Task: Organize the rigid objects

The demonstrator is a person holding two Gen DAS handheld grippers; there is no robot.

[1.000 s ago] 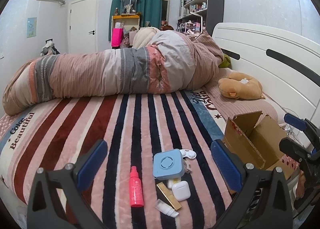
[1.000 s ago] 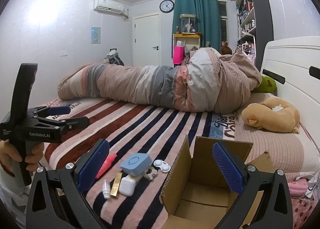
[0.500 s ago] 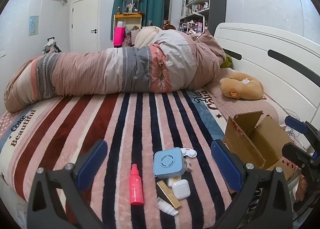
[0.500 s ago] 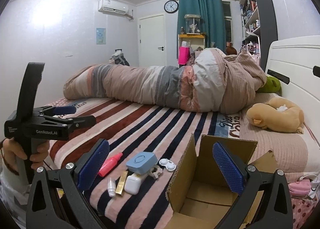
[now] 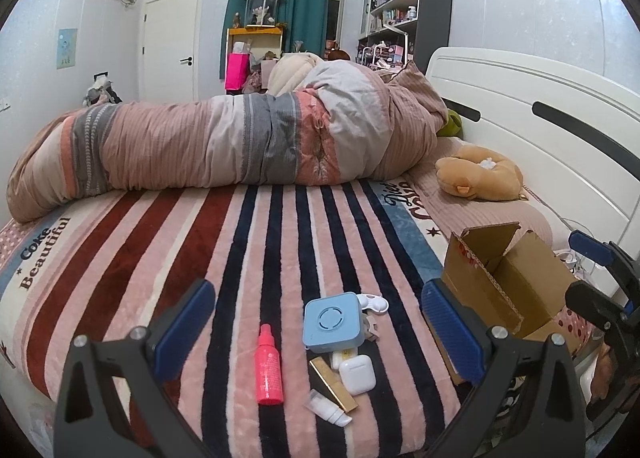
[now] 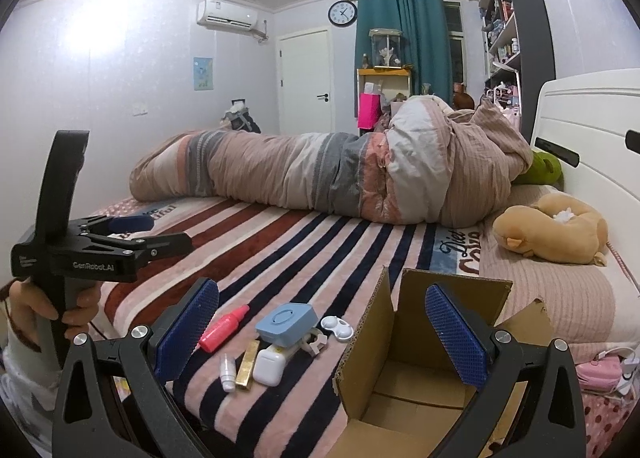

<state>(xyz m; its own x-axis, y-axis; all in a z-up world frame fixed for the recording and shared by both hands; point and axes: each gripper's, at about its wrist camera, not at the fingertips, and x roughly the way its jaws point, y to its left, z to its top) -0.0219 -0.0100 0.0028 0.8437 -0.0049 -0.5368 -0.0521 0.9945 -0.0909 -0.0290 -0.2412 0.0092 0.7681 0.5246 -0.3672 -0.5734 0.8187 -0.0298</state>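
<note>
A cluster of small items lies on the striped blanket near the bed's front edge: a pink spray bottle (image 5: 269, 366), a blue square box (image 5: 332, 322), a white earbud case (image 5: 357, 374), a gold tube (image 5: 333, 384), a small white tube (image 5: 326, 412) and a white contact lens case (image 5: 374, 302). An open, empty cardboard box (image 5: 504, 290) stands to their right. My left gripper (image 5: 316, 334) is open above the cluster. My right gripper (image 6: 322, 332) is open, over the box's left flap (image 6: 370, 338). The cluster also shows in the right wrist view, with the blue box (image 6: 286, 324) in the middle.
A rolled duvet (image 5: 240, 146) lies across the far side of the bed. A tan plush toy (image 5: 478, 174) rests by the white headboard (image 5: 540, 130). The striped blanket (image 5: 200, 242) spreads between the duvet and the items.
Both grippers have drifted slightly; the views shifted a little to the right. The items and the box have not moved.
</note>
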